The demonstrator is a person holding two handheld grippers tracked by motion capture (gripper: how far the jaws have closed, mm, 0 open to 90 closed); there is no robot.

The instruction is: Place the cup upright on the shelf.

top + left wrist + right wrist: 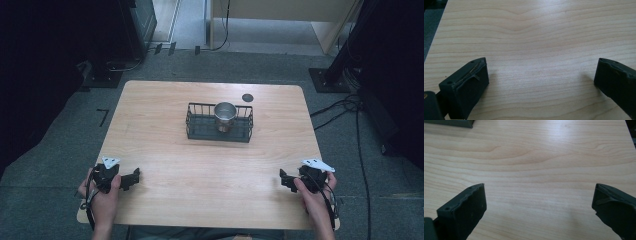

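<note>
1. Left tongs point(131, 178) and right tongs point(285, 180) both sit low at the near edge of the table point(165, 145), one at each corner, well apart. Each one's gripper view shows jaws spread wide with just bare wood between, so nothing's being held.
2. Black wire basket point(200, 122) sits around the middle of the table, toward the far side, well away from both tongs.
3. Shiny metal cup point(225, 116) stands upright inside the basket, in its right half.
4. Small dark round disc point(247, 98) lies on the wood just behind the basket's right end.
</note>
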